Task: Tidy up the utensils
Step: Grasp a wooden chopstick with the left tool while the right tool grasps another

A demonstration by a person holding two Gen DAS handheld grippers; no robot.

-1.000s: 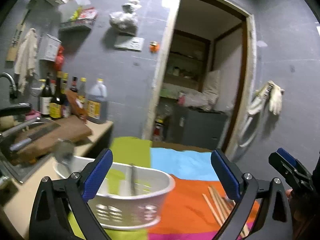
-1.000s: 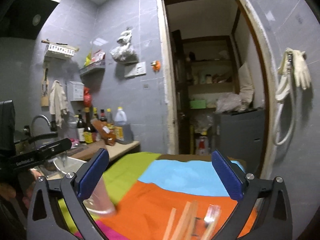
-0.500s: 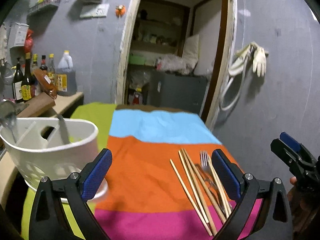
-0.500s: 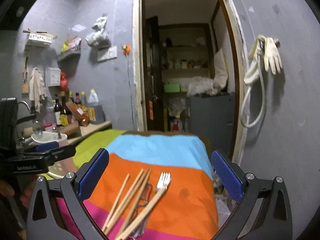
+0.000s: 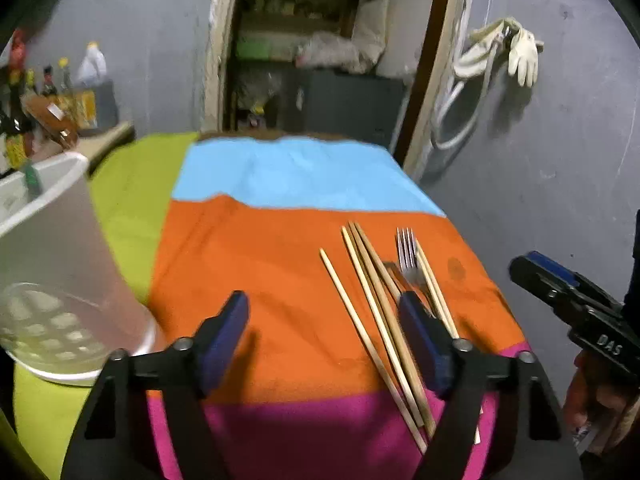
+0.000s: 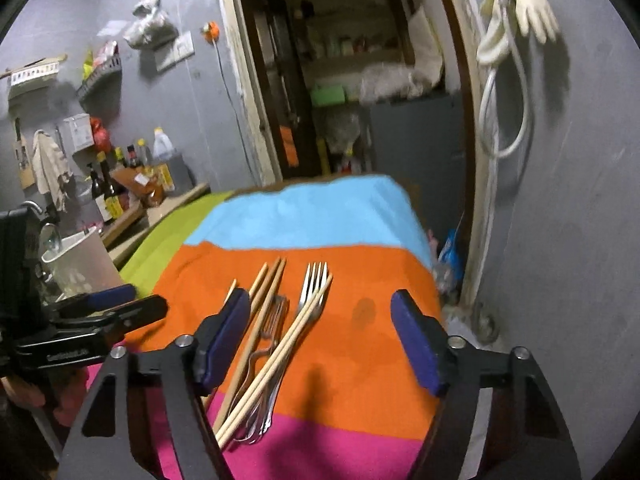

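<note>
Several wooden chopsticks [image 5: 374, 304] and metal forks [image 5: 408, 254] lie in a loose pile on the orange band of the table cloth; they also show in the right wrist view, chopsticks [image 6: 280, 344] and forks [image 6: 312, 292]. A white perforated utensil basket [image 5: 60, 280] stands at the table's left, seen smaller in the right wrist view [image 6: 80, 264]. My left gripper [image 5: 324, 340] is open and empty, just above the cloth left of the pile. My right gripper [image 6: 320, 336] is open and empty, above the pile's right side.
The cloth has green [image 5: 128, 200], blue [image 5: 296, 176], orange [image 5: 260, 264] and pink [image 5: 300, 432] bands. Bottles [image 6: 108, 196] stand on a counter at the left. A doorway [image 6: 352, 80] is behind the table. Gloves and a hose [image 6: 516, 20] hang on the right wall.
Both grippers have tilted down and moved toward the table. The utensil pile now lies close under them and the basket has slid to the left edge of the left view.
</note>
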